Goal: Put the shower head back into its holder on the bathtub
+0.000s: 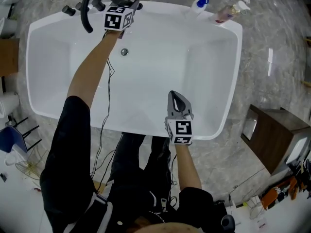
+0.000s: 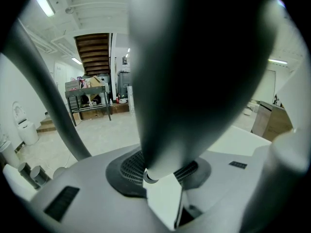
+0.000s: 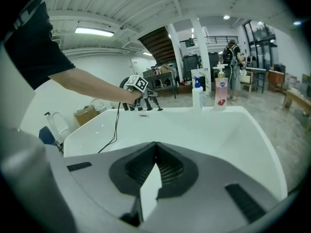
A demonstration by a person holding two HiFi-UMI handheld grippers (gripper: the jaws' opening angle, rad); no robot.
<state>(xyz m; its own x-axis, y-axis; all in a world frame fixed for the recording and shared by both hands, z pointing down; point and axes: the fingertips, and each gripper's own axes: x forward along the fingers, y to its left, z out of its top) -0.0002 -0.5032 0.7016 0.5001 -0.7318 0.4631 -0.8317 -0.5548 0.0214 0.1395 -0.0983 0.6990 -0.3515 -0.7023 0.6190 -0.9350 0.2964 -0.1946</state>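
The white bathtub (image 1: 204, 76) fills the head view. At its far rim, beside the black curved spout (image 1: 88, 11) and black knobs (image 1: 68, 9), my left gripper (image 1: 127, 4) is shut on the dark shower head (image 1: 135, 5). In the left gripper view the shower head's thick dark handle (image 2: 194, 72) stands between the jaws and blocks most of the picture; the left gripper (image 2: 160, 176) clamps its lower end. The holder itself is hidden. My right gripper (image 1: 178, 98) hangs shut and empty over the tub's near rim. In its own view the right gripper (image 3: 156, 152) faces the far rim.
Two bottles (image 1: 200, 3) (image 1: 228, 11) stand on the tub's far right corner, and the same bottles (image 3: 197, 93) (image 3: 221, 91) show in the right gripper view. A drain (image 1: 124, 52) sits on the far inner wall. A wooden cabinet (image 1: 272, 135) stands at the right. A cable hangs from the left arm.
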